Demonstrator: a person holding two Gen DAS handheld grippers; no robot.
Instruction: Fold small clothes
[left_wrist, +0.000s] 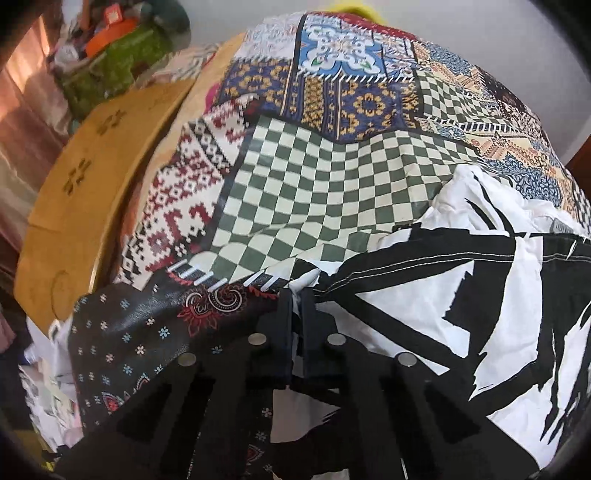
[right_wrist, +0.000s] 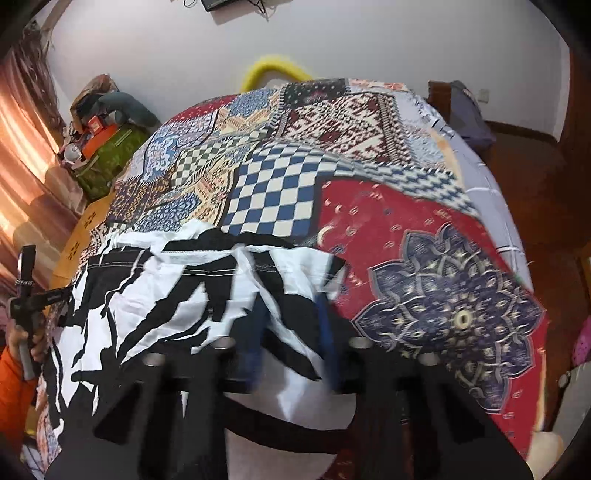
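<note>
A small black-and-white patterned garment (left_wrist: 461, 295) lies rumpled on the patchwork cloth over the table; it also shows in the right wrist view (right_wrist: 177, 291). My left gripper (left_wrist: 297, 299) is shut on the garment's left edge, the white fabric pinched between the two dark fingers. My right gripper (right_wrist: 291, 314) straddles the garment's right part; its blue fingers (right_wrist: 258, 332) stand wide apart with cloth draped between them, blurred by motion. The left gripper (right_wrist: 26, 295) and the hand that holds it show at the left edge of the right wrist view.
The patchwork tablecloth (right_wrist: 369, 221) covers a round wooden table (left_wrist: 92, 177). A cluttered green box with orange items (right_wrist: 107, 151) stands beyond the table at left. A yellow curved object (right_wrist: 273, 66) is behind it, and a dark wooden chair (right_wrist: 461, 107) at right.
</note>
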